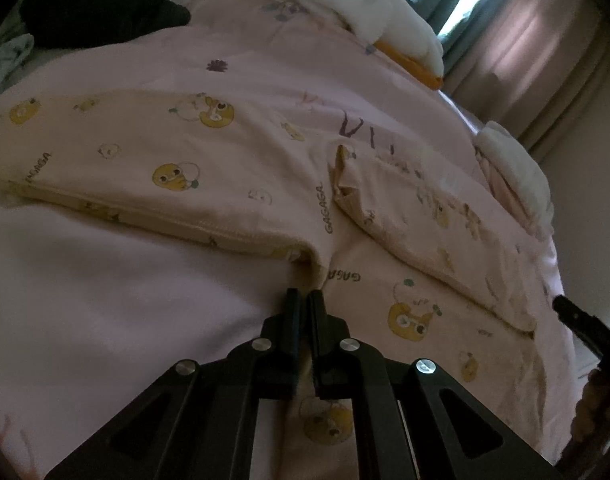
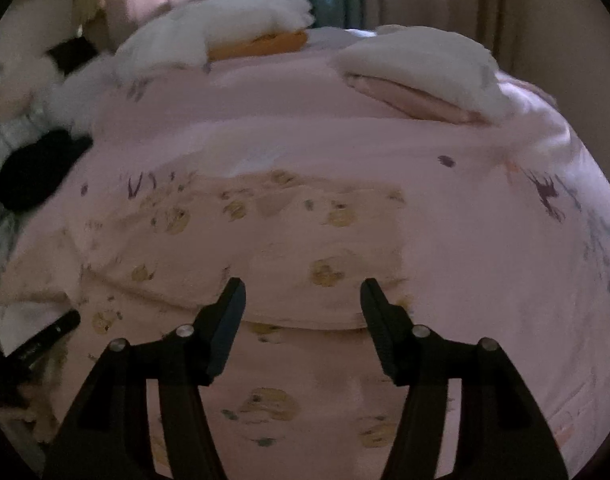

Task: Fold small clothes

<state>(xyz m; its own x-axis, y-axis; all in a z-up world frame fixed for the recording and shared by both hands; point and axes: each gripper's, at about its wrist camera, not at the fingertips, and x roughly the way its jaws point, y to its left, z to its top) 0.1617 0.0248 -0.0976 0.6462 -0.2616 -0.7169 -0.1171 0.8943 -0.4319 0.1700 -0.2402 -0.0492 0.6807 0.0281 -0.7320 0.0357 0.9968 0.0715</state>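
Left tool (image 1: 304,296): black, jaws closed, no cloth visibly clamped | right tool (image 2: 303,286): jaws wide, empty | cream cartoon-print cotton garment (image 1: 153,160): partly folded, lying on pink bedsheet (image 1: 85,300), fold corner just ahead of left tool | black cloth (image 1: 101,4): far edge of bed

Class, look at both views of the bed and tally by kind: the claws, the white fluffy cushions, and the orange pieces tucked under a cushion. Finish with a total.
Claws: 2 (left claw, right claw)
White fluffy cushions: 2
Orange piece under a cushion: 1
Total: 5
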